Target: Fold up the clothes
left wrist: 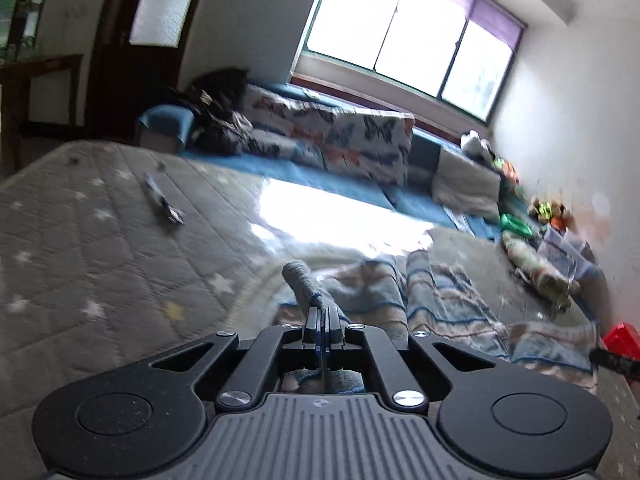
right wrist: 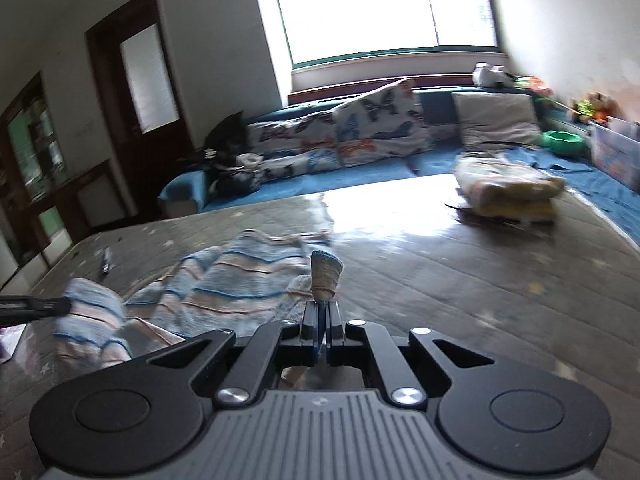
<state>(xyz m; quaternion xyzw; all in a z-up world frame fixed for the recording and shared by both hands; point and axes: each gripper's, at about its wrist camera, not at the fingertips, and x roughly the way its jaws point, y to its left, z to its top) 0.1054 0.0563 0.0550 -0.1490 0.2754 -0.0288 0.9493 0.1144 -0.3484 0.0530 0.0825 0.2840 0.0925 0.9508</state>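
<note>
Claws both pinch the blue-and-beige striped knit garment [right wrist: 224,280] on the grey star-quilted mattress [left wrist: 100,240]: left claw [left wrist: 325,320] and right claw [right wrist: 322,312] clamped on bunched corners, apparently. Lift evenly, keeping the edge taut, then lay it over squarely.

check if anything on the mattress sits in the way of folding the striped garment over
Nothing visible does. Both the left gripper and right gripper already pinch the striped garment; the mattress around it is bare. The folded pile lies far off.
</note>
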